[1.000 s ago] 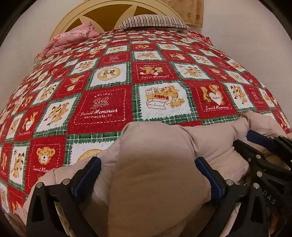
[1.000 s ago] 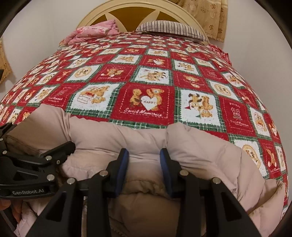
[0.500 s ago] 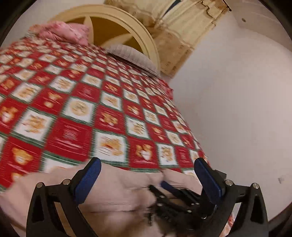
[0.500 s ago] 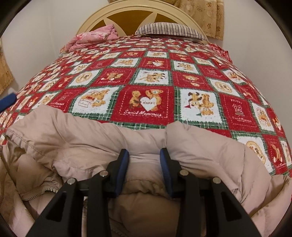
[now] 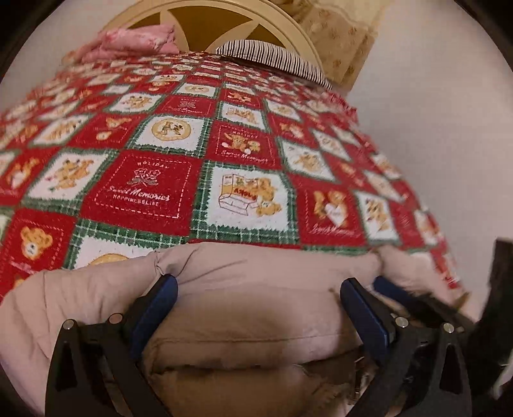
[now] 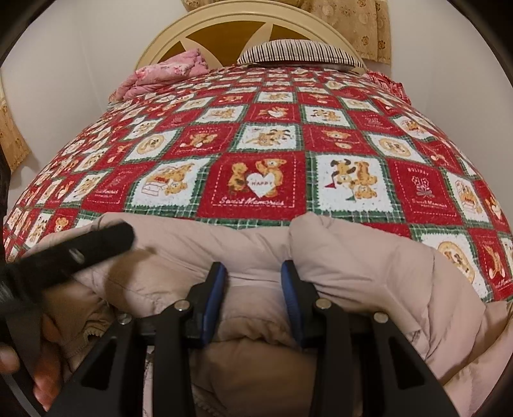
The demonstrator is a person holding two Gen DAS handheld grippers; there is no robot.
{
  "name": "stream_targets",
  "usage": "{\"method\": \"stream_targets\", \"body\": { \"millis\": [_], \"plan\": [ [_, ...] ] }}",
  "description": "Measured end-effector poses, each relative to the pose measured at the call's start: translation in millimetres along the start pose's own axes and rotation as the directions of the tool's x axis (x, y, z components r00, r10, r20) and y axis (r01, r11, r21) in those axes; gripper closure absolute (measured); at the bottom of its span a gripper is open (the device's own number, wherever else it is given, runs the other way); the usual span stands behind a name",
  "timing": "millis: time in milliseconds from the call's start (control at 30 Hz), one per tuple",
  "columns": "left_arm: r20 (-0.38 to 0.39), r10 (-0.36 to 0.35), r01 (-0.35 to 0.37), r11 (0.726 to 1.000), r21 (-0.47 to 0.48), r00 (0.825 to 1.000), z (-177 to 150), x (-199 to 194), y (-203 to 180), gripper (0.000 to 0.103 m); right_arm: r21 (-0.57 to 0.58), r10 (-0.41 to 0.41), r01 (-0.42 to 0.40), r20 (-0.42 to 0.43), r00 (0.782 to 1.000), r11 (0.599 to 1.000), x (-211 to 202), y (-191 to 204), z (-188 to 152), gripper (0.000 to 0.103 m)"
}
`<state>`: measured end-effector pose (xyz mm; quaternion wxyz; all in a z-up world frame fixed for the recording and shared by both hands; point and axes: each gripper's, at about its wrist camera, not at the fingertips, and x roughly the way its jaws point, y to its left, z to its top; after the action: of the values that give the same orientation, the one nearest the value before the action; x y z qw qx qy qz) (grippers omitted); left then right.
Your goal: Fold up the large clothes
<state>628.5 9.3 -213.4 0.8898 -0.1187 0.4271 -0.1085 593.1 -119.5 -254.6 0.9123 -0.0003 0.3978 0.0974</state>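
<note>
A large beige padded jacket (image 5: 256,288) lies bunched at the near edge of the bed; it also fills the bottom of the right wrist view (image 6: 368,266). My left gripper (image 5: 258,288) is wide open, its blue pads pressed down on either side of a padded section. My right gripper (image 6: 253,276) is shut on a fold of the jacket between its blue pads. The left gripper also shows blurred at the left of the right wrist view (image 6: 80,250). The right gripper's fingers (image 5: 413,298) appear just right of the left one.
The bed carries a red, green and white teddy-bear quilt (image 6: 263,179). A striped pillow (image 6: 298,54) and a pink folded blanket (image 6: 166,73) lie by the cream headboard (image 6: 224,29). A white wall (image 5: 449,112) runs along the bed's right side.
My left gripper swung away to the right, then came back down onto the jacket beside the right gripper, still open. My right gripper kept its hold and barely moved.
</note>
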Motion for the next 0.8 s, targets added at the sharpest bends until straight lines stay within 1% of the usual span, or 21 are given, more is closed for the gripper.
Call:
{"method": "stream_targets", "body": {
  "millis": [167,267,467,533,567,600,633,667,700,733,767,800],
  "plan": [
    [-0.019,0.095,-0.093,0.993,0.071,0.995,-5,10,-8,0.002,-0.019,-0.026,0.026,-0.007,1.0,0.999,2,3,1,0.064],
    [-0.023,0.11,-0.108,0.991,0.076,0.994,-5,13,-7,0.002,-0.04,-0.052,0.051,-0.01,0.999,0.998,3,7,1,0.064],
    [-0.027,0.129,-0.126,0.988,0.088,0.991,-2,17,-12,0.001,-0.05,-0.065,0.064,-0.014,0.998,0.997,3,9,0,0.064],
    [-0.081,0.129,-0.12,0.987,0.109,0.988,7,11,-13,0.002,-0.071,-0.074,0.072,-0.026,0.997,0.995,3,11,2,0.064],
    [-0.075,0.121,-0.114,0.989,0.094,0.99,14,-13,-14,0.002,-0.101,-0.06,0.055,-0.05,0.997,0.993,-1,10,6,0.062],
    [-0.02,0.049,-0.047,0.996,0.073,0.999,18,-45,-14,0.003,-0.106,-0.05,0.041,-0.08,0.996,0.993,-13,3,11,0.061],
    [0.021,-0.009,0.007,0.997,0.078,1.0,18,-69,-15,0.002,-0.043,-0.031,0.029,-0.051,0.998,0.999,-34,-10,13,0.06],
    [0.079,-0.06,0.051,0.992,0.113,0.995,14,-112,-15,0.002,0.02,0.01,-0.009,-0.013,1.0,1.0,-57,-23,12,0.051],
    [0.11,-0.053,0.037,0.989,0.142,0.993,7,-144,-14,0.002,0.082,0.051,-0.052,0.019,0.999,0.995,-85,-41,7,0.029],
    [0.137,-0.04,0.016,0.986,0.169,0.99,-3,-172,-12,0.002,0.106,0.06,-0.063,0.032,0.998,0.992,-102,-51,1,0.02],
    [0.159,-0.037,0.006,0.982,0.19,0.987,-13,-193,-10,0.002,0.124,0.062,-0.067,0.045,0.997,0.99,-126,-66,-9,0.016],
    [0.186,-0.032,-0.009,0.976,0.217,0.982,-32,-224,-3,0.002,0.14,0.058,-0.064,0.046,0.997,0.988,-149,-82,-23,0.017]
  ]
}}
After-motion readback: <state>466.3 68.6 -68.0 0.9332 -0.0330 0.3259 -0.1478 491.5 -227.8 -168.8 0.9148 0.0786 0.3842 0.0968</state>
